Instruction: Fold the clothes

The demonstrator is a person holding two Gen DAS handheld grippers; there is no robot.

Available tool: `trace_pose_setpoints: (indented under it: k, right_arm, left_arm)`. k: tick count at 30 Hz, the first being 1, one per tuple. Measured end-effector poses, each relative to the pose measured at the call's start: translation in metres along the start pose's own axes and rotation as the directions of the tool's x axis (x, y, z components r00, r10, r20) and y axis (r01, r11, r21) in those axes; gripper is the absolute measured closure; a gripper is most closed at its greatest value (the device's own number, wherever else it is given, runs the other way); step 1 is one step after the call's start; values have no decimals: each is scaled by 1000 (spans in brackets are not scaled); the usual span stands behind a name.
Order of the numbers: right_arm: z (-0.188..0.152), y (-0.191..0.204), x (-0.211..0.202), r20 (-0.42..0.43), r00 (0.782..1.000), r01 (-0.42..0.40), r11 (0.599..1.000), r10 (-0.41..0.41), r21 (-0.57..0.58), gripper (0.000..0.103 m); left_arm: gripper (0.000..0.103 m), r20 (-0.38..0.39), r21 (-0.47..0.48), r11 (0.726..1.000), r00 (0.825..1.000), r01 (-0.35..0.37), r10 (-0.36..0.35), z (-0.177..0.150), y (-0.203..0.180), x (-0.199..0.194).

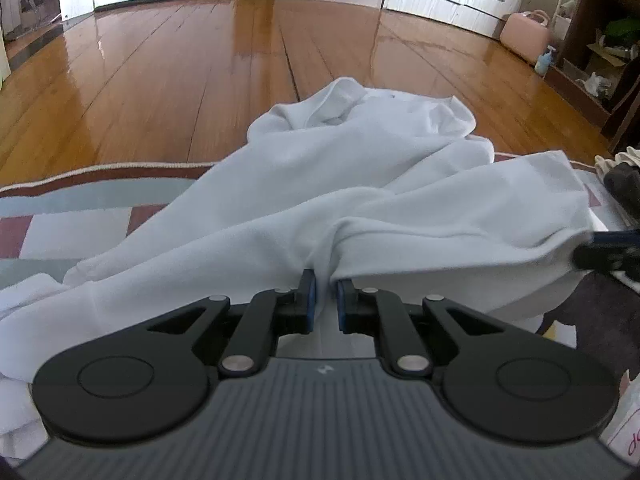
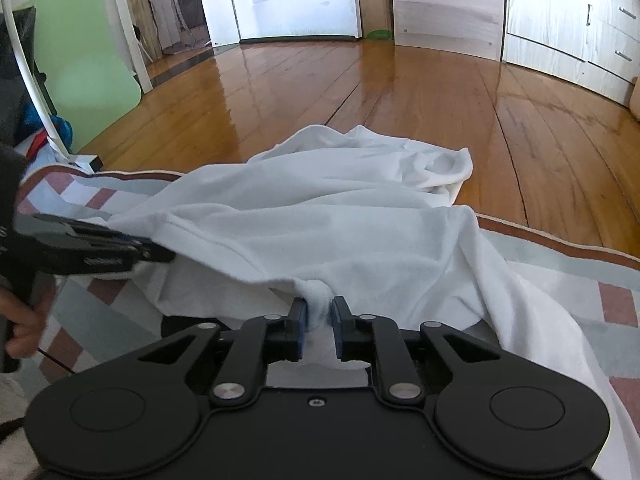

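Grippers both clamp the white garment's hem — left gripper, right gripper. Lifting stage, likely. Next — spread it flat on the rug

Soft matt white cloth garment; glossy varnished wood floor; flat woven rug; matt black plastic gripper, blue pads, shiny metal pins.

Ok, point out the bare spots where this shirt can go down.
Bare rug lies left of the shirt, up to the rug's edge. More rug shows on its right side. Beyond is open floor. The middle is crowded: both grippers pinch bunched cloth there.
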State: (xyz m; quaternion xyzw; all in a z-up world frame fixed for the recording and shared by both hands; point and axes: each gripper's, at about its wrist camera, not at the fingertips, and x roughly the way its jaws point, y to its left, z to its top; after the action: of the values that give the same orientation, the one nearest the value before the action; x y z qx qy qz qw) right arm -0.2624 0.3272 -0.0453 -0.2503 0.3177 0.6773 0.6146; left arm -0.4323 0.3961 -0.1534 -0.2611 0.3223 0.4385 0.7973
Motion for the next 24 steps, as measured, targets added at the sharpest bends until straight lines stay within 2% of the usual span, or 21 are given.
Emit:
trace_pose_setpoints:
  k: [2,4,5,7,10,12,15,18,20,22,24]
  right_arm:
    - [-1,1,11,-11,1000,6,1000,-6,-20,79]
    - [-3,1,22,-10,1000,7,998,-7,-65,92]
    - [-4,0,23,-7,1000,-2,997,1,-78,92]
    - [0,-3,-8,25,995,-98,995,98,-27,92]
    - [4,-7,-55,82,968,-242,969,238,44,92]
    - [0,-6,-87,78,946,-319,947,315,42,92]
    - [-31,-9,-108,-9,903,-426,900,428,94,91]
    - [-66,-16,-93,-101,897,-409,895,430,176,92]
    - [-80,-22,-77,-154,903,-359,902,401,241,91]
    - [-80,-30,-77,-121,875,-421,860,469,288,91]
    - [-76,-30,-83,-107,851,-477,841,515,256,91]
  left_arm:
    - [93,14,14,1000,1000,-3,3,2,-3,-2]
    - [93,36,34,999,999,-8,7,4,-5,-8]
    - [95,49,46,999,999,-15,13,5,-6,-15]
    - [95,87,53,999,996,-13,8,4,-7,-44]
    - [95,115,5,1000,993,21,-21,-5,-5,-85]
    - [95,40,-34,998,998,48,-46,-18,-4,-95]
    - [95,-109,-56,997,992,61,-67,-39,-8,-95]
    - [95,-242,-19,999,969,41,-44,-57,-19,-81]
    - [95,-279,20,1000,960,22,-15,-62,-27,-77]
    - [93,-286,57,998,958,13,4,-64,-33,-78]
    - [93,-302,57,998,953,14,3,-63,-34,-76]
